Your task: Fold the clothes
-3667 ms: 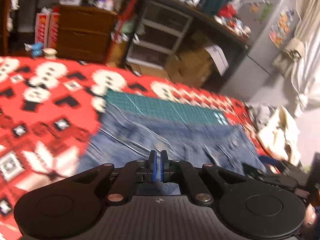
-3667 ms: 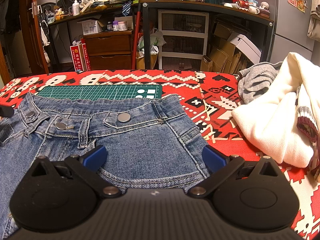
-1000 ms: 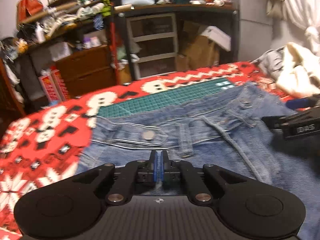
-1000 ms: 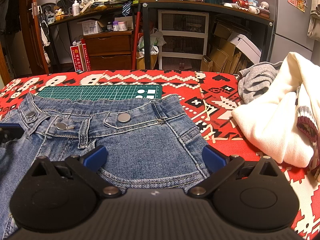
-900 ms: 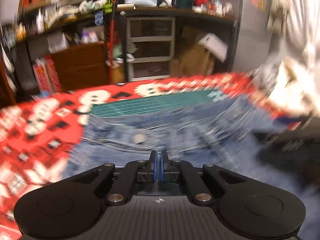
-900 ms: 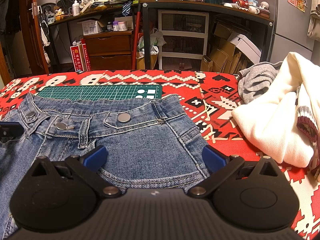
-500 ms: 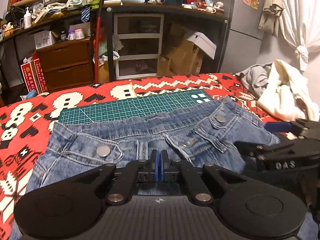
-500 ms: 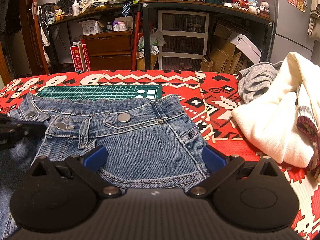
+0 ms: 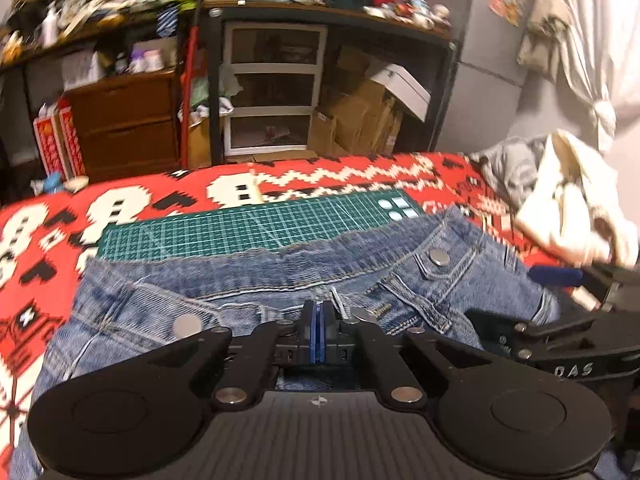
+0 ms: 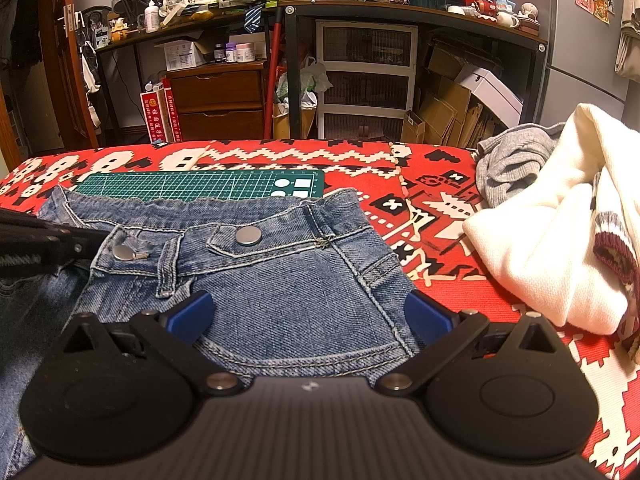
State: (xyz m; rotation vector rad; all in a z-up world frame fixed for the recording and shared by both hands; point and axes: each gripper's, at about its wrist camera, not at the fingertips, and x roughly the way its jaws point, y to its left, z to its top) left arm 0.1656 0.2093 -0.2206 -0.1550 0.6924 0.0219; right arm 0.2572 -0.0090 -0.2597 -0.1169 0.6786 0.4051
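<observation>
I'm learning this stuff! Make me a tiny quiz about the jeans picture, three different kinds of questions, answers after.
1. True or false: the right gripper has its jaws spread wide over the jeans.
2. What lies under the jeans' waistband? A) green cutting mat B) towel C) book
3. Fill in: the left gripper is ____.

Key: 1 true; 2 A; 3 shut

Two low wrist views, shared jeans
</observation>
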